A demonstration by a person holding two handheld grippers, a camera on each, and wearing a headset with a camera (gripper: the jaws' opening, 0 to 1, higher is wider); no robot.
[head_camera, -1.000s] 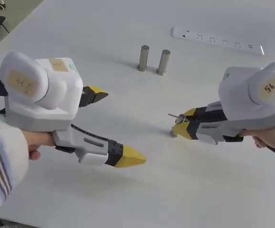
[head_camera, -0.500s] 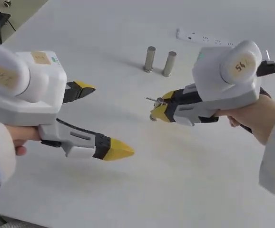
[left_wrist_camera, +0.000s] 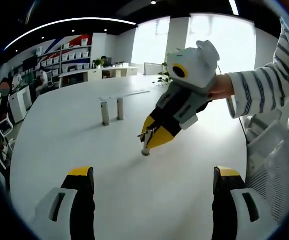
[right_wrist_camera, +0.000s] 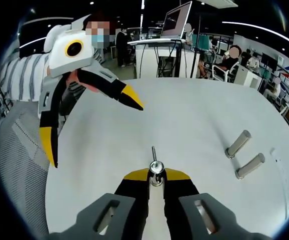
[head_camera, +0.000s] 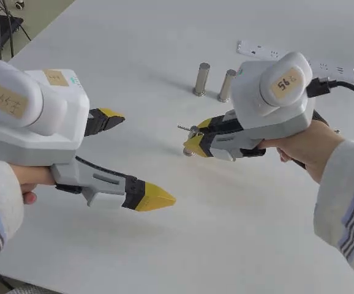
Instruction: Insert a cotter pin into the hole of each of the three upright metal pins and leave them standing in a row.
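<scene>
On the white workbench (head_camera: 165,37), the right gripper (head_camera: 192,143) clamps a metal pin (head_camera: 188,150) bearing a cotter pin (head_camera: 185,128), near two upright pins (head_camera: 201,78); the left gripper (head_camera: 146,157) gapes empty. Smooth rigid steel likely slips and topples: grip its barrel, not the cotter.

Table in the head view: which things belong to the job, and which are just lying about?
Job: left standing pin, right standing pin, third pin with cotter pin held in right gripper, left gripper.
Lying about: power strip.
</scene>
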